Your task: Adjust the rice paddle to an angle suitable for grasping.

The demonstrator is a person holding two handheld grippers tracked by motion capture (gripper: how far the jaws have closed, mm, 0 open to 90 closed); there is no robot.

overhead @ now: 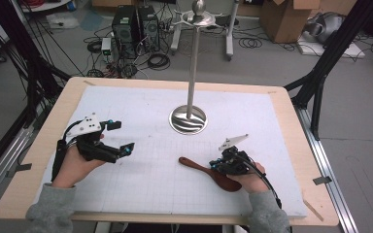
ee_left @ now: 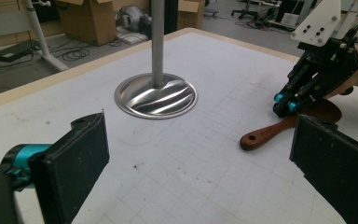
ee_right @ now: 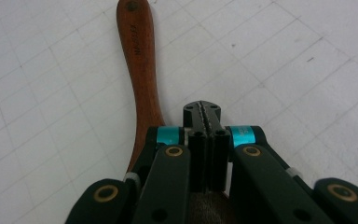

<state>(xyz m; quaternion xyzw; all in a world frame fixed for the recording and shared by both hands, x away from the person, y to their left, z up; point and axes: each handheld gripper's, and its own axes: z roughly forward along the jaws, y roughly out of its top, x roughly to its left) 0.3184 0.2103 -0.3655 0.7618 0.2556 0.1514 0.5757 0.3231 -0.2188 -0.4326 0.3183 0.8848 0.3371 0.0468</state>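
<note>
— White gridded mat on a plywood table [overhead: 281, 104], cables and boxes on the floor behind. Start me at the tongs.

— Right gripper [ee_right: 207, 114]: its jaws are pressed flat together with nothing between them. It sits low over the wooden spoon [ee_right: 140, 70], above the wide bowl end, with the handle running away beside the closed tips. In the high view that gripper [overhead: 223, 162] hides most of the bowl, so I can't say whether it touches the wood.

— And the other?

— Left gripper [overhead: 124, 138] hovers over bare mat, well apart from the spoon [overhead: 199, 165], its two pads standing wide apart and empty. Its own camera looks between them across to the spoon's handle [ee_left: 265, 135].

— Where does the spoon lie, exactly?

— Flat on the mat, near the front right, handle pointing toward the middle. Farther back stands a steel stand [overhead: 188, 119], a round base with a tall pole and a forked top.

— So which step is this?

— I'd judge it the approach, before any pick-up: the spoon isn't gripped. The holed handle end and the stand hint at hanging, though that's a guess.

— Next move?

— The right jaws must open first, then drop astride the narrow handle and close squarely; a grip on the broad bowl would likely slip.
</note>
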